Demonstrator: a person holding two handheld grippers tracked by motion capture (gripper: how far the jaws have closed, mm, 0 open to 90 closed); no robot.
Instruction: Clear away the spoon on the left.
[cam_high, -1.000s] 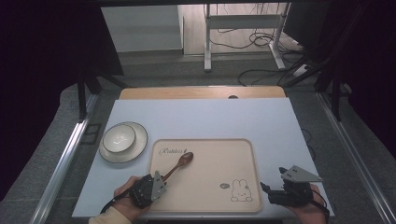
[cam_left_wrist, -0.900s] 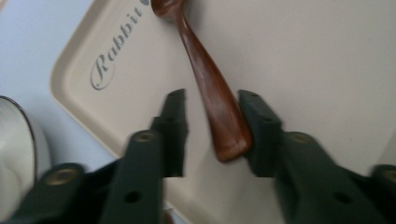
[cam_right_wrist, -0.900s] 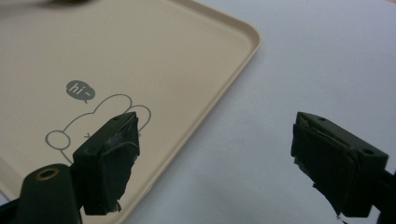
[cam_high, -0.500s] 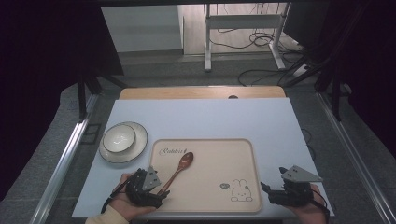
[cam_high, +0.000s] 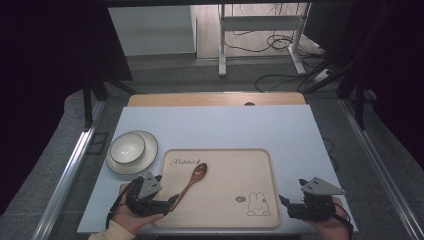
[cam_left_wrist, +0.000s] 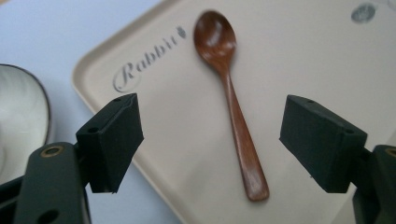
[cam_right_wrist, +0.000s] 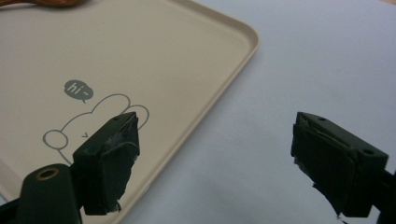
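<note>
**Desk:** Fingers first — how do they stand, left to right?

**Operator:** Fingers (cam_left_wrist: 109, 142) of my left gripper (cam_high: 161, 204) are spread wide with nothing between the pads; the jaws have just been opening, and the wooden spoon (cam_left_wrist: 231, 100) lies free below them. Beside that gripper, on the table (cam_high: 225, 127), a small bowl (cam_high: 128, 148) sits on a plate (cam_high: 148, 159). The spoon lies flat on the beige tray (cam_high: 235, 177), near its left edge, bowl end pointing away from me beside the printed word, handle tip nearest the jaws. At far right, my right gripper (cam_high: 296, 211) hovers by the tray's corner, jaws apart as well, empty.

**Desk:** How will the spoon handle?

**Operator:** I judge it light and stiff, hardly fragile, but its finish looks smooth, so it could slide or swivel in a loose pinch. I would take it across the handle, about midway, where the shaft is narrow and lies level; the thin tip sits almost flush with the tray and gives little purchase.
</note>
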